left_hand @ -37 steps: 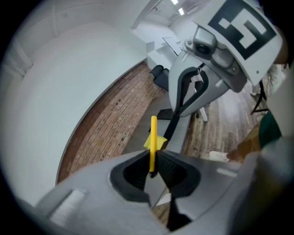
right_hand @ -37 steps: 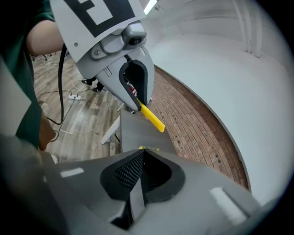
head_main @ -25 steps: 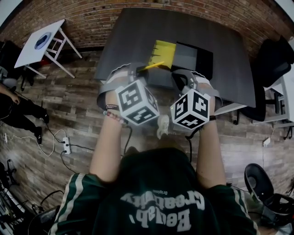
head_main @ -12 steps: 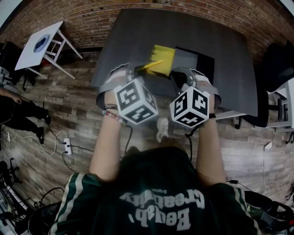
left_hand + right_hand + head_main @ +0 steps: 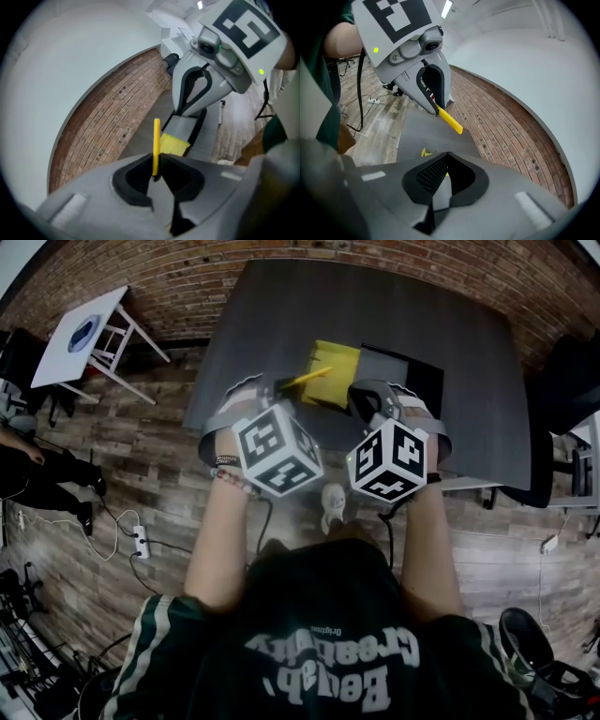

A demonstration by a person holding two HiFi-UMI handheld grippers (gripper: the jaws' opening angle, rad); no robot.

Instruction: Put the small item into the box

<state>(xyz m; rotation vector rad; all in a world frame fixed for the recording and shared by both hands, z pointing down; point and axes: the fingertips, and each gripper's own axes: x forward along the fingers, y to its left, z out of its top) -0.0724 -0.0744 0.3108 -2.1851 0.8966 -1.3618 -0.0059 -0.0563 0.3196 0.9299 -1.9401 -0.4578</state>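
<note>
The left hand-held gripper (image 5: 156, 165) pinches a slim, smooth yellow stick (image 5: 156, 143) by its lower end, above the matte dark-grey desk (image 5: 272, 315). Beyond lies a shallow black box (image 5: 398, 364) with a yellow flap (image 5: 334, 367). The right hand-held gripper (image 5: 446, 161) has its ribbed black pads together, empty.

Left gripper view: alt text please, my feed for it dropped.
The left gripper's fingers are shut on a thin yellow stick that stands upright from them. Beyond, on the dark table, lie a yellow pad and a box, with the right gripper at upper right and a brick wall at left.
</note>
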